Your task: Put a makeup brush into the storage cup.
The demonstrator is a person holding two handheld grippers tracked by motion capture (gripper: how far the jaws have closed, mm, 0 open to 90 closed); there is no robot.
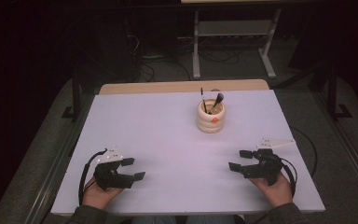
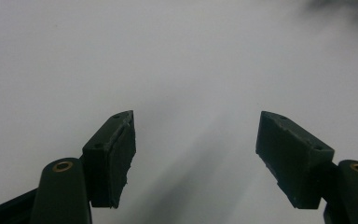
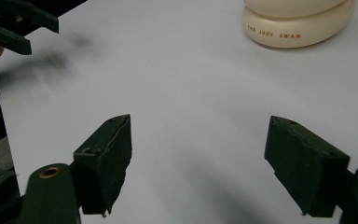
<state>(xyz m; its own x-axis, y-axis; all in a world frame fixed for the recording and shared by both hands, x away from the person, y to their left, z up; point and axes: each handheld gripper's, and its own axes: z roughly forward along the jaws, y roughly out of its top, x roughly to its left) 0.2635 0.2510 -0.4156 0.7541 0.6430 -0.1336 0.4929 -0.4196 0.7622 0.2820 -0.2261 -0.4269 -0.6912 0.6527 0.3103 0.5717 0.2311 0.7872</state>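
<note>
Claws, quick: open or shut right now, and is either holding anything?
Left claw: open, holding nothing, over the bare table.
Right claw: open, holding nothing, apart from the cream pot.

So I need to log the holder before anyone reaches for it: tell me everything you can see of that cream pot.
The cream pot stands upright on the white table, right of centre toward the far edge. It looks ceramic, shaped as stacked rounded rings, with an orange mark on its front and orange lettering around its base. Dark-handled brushes lean out of its mouth. Both grippers are well clear of it.
</note>
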